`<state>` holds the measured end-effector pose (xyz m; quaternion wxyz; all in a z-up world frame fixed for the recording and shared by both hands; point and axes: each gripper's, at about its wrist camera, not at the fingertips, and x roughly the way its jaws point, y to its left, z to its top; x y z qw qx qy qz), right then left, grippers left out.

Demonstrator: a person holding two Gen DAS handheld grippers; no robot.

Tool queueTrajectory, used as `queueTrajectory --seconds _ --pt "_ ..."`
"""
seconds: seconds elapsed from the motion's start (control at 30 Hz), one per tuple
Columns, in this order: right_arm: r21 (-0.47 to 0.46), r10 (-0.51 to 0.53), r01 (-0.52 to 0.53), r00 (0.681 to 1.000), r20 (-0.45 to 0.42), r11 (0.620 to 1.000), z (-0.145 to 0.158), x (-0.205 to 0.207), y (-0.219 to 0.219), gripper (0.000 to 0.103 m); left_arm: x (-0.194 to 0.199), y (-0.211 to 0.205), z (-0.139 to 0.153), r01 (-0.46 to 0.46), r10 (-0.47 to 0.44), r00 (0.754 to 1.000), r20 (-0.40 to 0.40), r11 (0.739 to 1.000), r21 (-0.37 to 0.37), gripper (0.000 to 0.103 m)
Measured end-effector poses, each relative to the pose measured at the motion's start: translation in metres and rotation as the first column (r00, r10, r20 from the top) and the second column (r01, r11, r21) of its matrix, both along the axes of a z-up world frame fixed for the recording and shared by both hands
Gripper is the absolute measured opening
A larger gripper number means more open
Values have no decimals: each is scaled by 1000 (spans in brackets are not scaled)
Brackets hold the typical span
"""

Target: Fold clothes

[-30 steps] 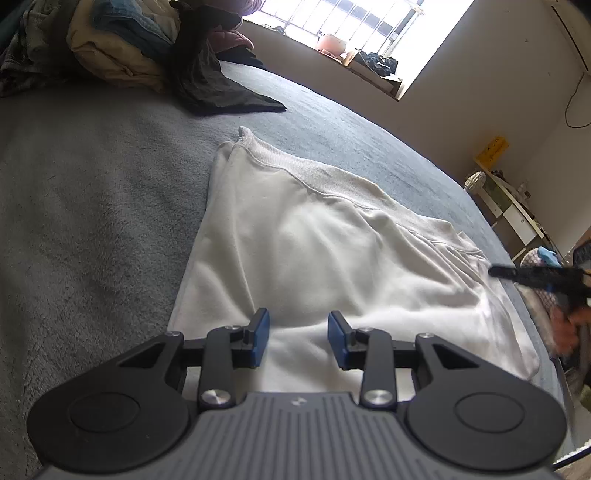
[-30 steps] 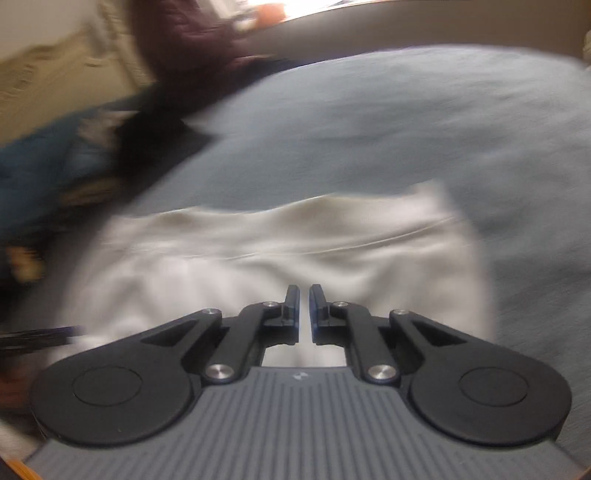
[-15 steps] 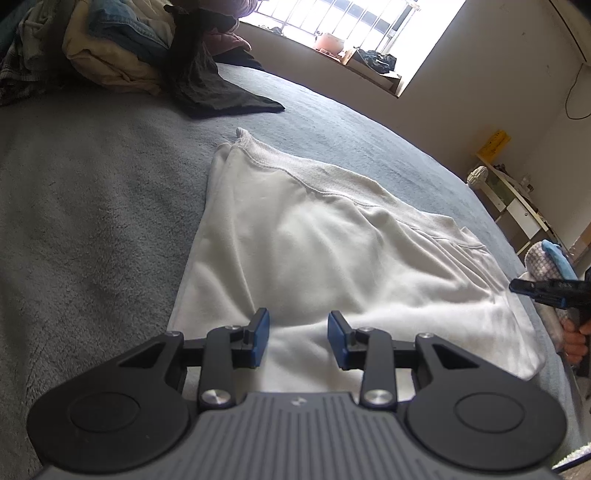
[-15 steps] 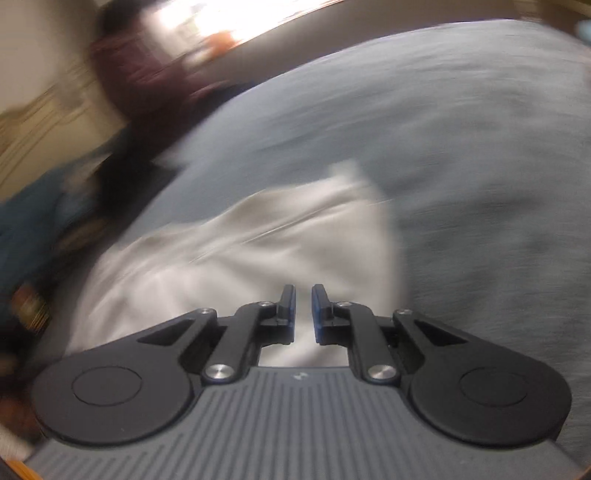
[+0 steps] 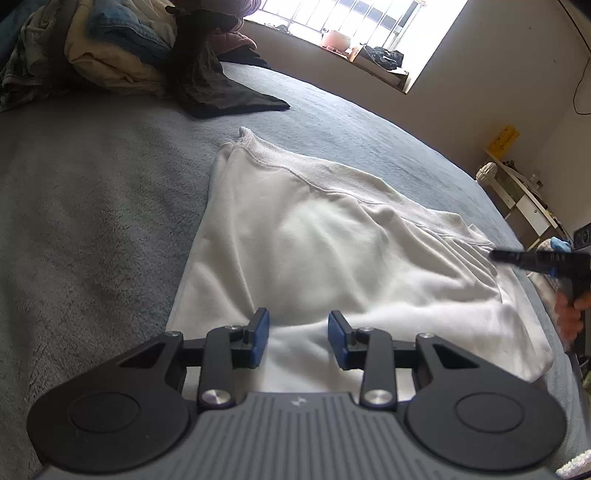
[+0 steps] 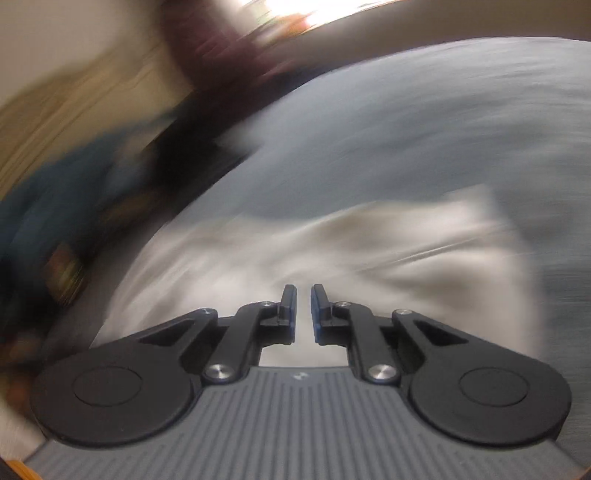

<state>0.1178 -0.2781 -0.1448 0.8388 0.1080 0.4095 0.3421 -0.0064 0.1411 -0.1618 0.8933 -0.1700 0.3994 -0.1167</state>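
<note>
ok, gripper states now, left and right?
Left gripper: open, empty, above the white sweatshirt.
Right gripper: nearly closed, narrow gap, holding nothing.

Left wrist view: sharp, daylit. Source: window (image 5: 354,29) far ahead of the left claw (image 5: 297,339), blown out to white glare. White garment (image 5: 332,251) just ahead of the claw bright, with soft shadows in its folds; clothes pile (image 5: 110,48) ahead to the left dim. Fisheye bending strong at the edges; bed (image 5: 92,221) curves away.

Right wrist view: heavy motion blur over everything beyond the right claw (image 6: 303,310); only the claw itself is crisp. Glare patch at the top; dark smears to the left.
</note>
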Motion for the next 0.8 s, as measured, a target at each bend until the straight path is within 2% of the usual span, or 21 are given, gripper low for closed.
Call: queueTrajectory --seconds 0.03,0.1,0.17,0.23,0.27,0.33,0.4,0.43,0.5,0.53,0.63,0.73,0.8 --pt "-11 78 -78 997 -7 997 -3 -2 19 9 0 0 0 0 0 1000 0 1000 -2 37" --pt "-77 134 -135 991 -17 988 -13 5 49 9 -1 1 0 -2 2 1000 0 1000 -7 37" --pt "-123 105 -105 994 -8 987 -22 24 69 7 -1 2 0 -8 8 1000 -1 1000 -17 37" --pt "-95 9 -9 1000 -5 995 -20 47 73 7 -3 4 0 -13 12 1000 -3 1000 -28 37" --pt "-89 -38 38 999 2 995 -17 56 74 11 -3 5 1 -15 14 1000 -3 999 -33 37" --pt "-82 -21 25 999 40 996 -5 55 80 11 -5 7 0 -18 18 1000 -2 999 -45 37" --pt "-41 120 -119 993 24 992 3 44 95 12 -5 10 -1 -23 23 1000 -2 998 -62 37" --pt "-20 210 -210 978 1 977 5 36 102 14 -5 11 -1 -26 26 1000 -3 997 -71 37" --pt "-75 349 -350 937 -21 934 3 19 122 15 -4 13 -3 -27 27 1000 -4 996 -87 38" --pt "-93 359 -360 933 -33 928 0 21 129 15 -3 13 -3 -23 22 1000 -3 996 -91 40" --pt "-122 306 -312 950 -65 942 -14 41 143 11 -3 12 -4 -4 5 1000 9 996 -87 40" --pt "-65 198 -202 978 -62 977 -11 65 151 11 -5 12 -4 11 -9 1000 21 997 -81 40" --pt "-53 173 -175 984 -44 983 -5 74 158 16 -6 13 -4 13 -11 1000 23 997 -82 40"
